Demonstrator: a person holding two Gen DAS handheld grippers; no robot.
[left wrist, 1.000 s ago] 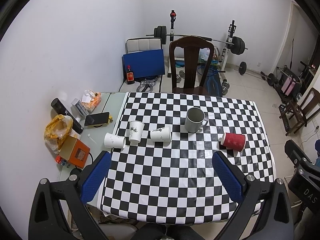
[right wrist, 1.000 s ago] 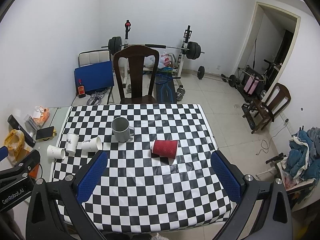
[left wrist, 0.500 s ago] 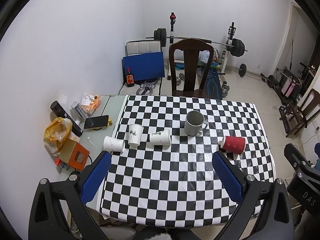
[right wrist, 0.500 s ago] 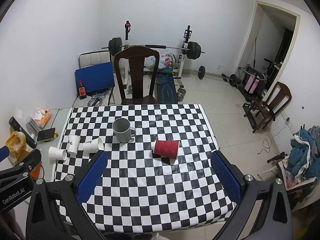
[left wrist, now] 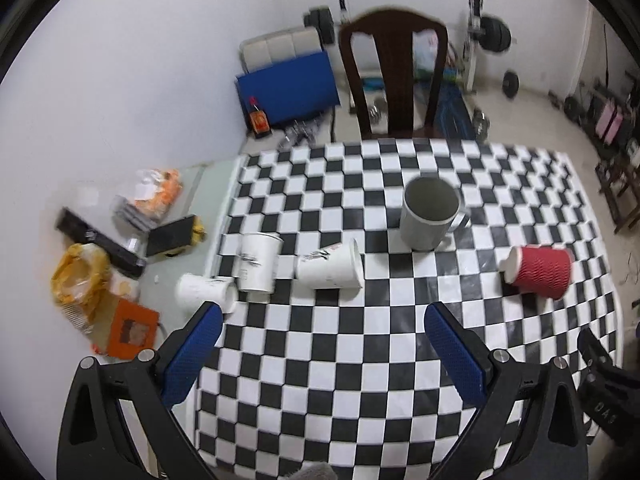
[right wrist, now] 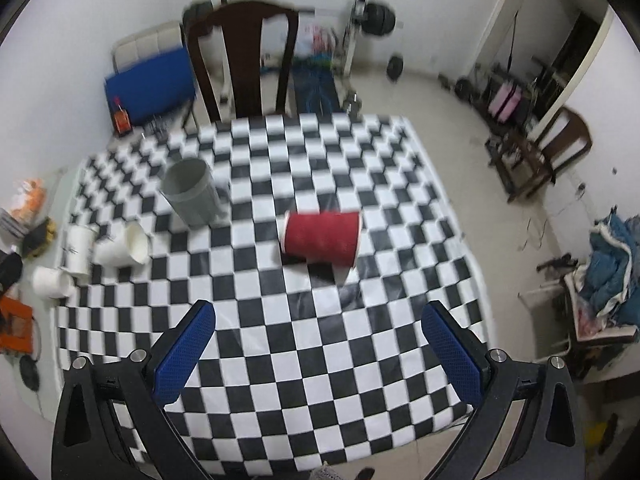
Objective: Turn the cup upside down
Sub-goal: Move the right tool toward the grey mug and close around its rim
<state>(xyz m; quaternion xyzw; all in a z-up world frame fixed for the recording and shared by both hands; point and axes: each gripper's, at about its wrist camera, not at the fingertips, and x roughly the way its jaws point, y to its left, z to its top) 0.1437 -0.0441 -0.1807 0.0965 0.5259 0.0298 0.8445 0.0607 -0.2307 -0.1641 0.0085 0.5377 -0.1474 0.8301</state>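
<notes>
A grey mug [left wrist: 430, 214] stands upright on the checkered table [left wrist: 360, 360]; it also shows in the right wrist view [right wrist: 192, 192]. A red ribbed paper cup [left wrist: 538, 270] lies on its side, directly ahead of my right gripper [right wrist: 318, 314]; it shows large in the right wrist view [right wrist: 322, 238]. A white paper cup [left wrist: 330, 268] lies on its side, another [left wrist: 258, 262] stands upright, a third [left wrist: 204, 292] lies at the table's left edge. My left gripper [left wrist: 322, 314] is open and empty above the table, near the white cups. My right gripper is open and empty.
A dark wooden chair [left wrist: 394, 72] stands at the table's far side. Clutter sits on the glass strip at left: a yellow bag [left wrist: 78, 280], an orange box [left wrist: 130, 330], a phone [left wrist: 170, 234]. Gym weights and a second chair [right wrist: 560, 148] are beyond.
Both grippers have moved forward and down towards the table; the cups now look larger. The frames are blurred by motion. Both jaws stay open.
</notes>
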